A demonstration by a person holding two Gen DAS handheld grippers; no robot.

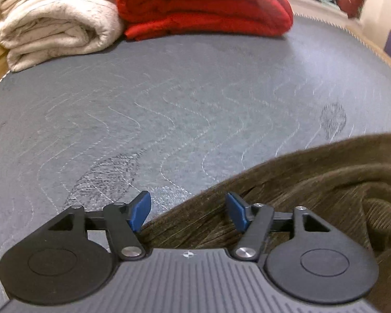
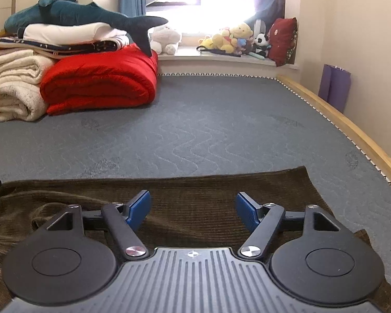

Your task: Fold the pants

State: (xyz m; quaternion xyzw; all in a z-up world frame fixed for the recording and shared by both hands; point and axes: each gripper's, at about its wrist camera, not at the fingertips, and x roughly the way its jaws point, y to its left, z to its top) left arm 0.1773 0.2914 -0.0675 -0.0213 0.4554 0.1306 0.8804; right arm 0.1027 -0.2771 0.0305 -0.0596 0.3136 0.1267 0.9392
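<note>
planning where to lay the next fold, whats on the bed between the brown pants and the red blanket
Nothing: only bare grey mattress between the brown pants and the red blanket, shown best in the right wrist view.

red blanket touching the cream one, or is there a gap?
Touching. In the right wrist view the red blanket presses against the folded cream blanket with no mattress showing between them.

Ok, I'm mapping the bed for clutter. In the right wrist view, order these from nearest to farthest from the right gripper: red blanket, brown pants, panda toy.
1. Brown pants: directly under the open right gripper, at the bed's near edge.
2. Red blanket: folded, far left on the mattress.
3. Panda toy: on the windowsill beyond the bed, right of centre.
</note>
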